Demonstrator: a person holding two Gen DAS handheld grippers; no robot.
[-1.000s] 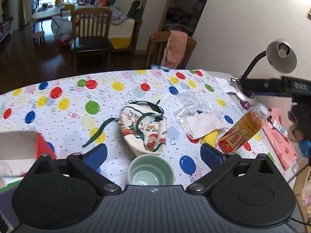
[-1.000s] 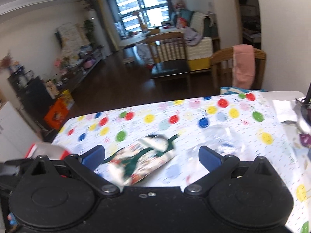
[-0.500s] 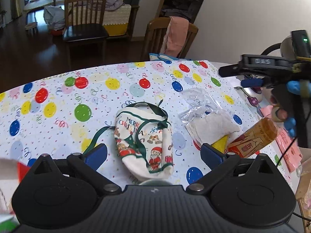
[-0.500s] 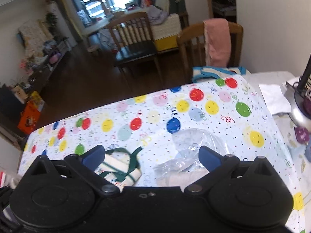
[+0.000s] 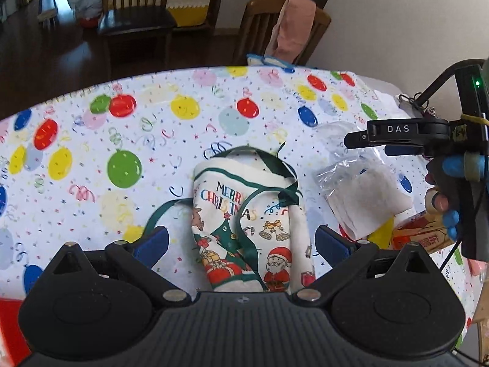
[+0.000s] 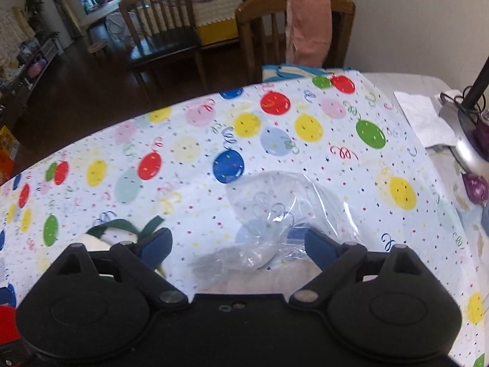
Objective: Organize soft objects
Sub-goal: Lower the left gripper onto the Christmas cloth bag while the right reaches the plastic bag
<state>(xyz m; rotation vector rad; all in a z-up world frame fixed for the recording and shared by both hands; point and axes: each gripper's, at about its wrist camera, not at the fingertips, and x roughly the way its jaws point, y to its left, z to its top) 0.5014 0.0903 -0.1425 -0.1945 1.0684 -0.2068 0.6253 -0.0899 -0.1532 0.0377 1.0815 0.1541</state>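
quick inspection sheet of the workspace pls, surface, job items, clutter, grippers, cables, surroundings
surface: table under a balloon-print tablecloth, mostly bare on the far side
job's things: Christmas cloth bag with green ribbons lies flat; clear plastic bag holding a white cloth lies to its right, apart from it
clutter: drink bottle on its side by the plastic bag; white tissue; lamp base
grippers: left gripper open, straddling the Christmas bag, pads not touching; right gripper open over the plastic bag, its jaws have just been closing a little, pads not on it
cables: black cable runs from the right gripper
surroundings: wooden chair draped with pink cloth; second chair behind
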